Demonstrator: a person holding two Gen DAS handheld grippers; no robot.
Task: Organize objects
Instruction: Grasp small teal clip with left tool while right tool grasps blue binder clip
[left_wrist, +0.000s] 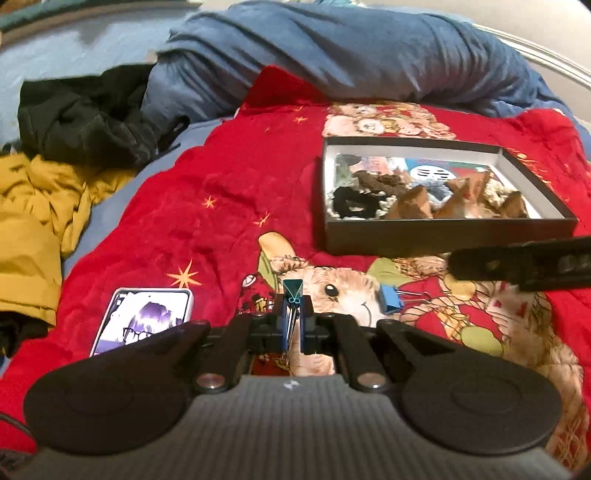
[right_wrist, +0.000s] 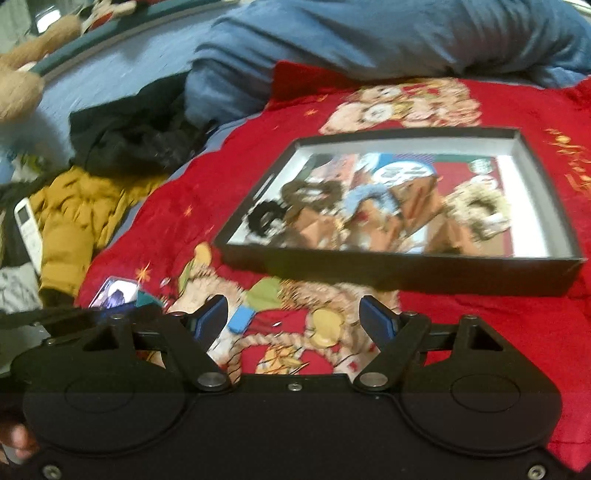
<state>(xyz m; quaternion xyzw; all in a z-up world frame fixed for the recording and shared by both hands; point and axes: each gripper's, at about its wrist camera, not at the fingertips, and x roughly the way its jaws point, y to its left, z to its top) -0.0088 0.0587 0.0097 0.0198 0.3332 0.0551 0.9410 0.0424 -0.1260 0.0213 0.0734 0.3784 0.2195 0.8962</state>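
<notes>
Left tongs (left_wrist: 294, 317) clenched on teal clip (left_wrist: 293, 289) by its thin handles, could twist out b4 the box (left_wrist: 443, 236) upper right; right tongs (right_wrist: 293, 314) released over blue clip (right_wrist: 241, 320).

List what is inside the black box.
The black box holds hair scrunchies, brown folded paper pieces and printed cards beneath; the cards are mostly covered.

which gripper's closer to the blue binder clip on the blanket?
Right. Right gripper is open with the blue binder clip just ahead, by its left finger. Left gripper is shut on a teal binder clip, off to one side of the blue one.
</notes>
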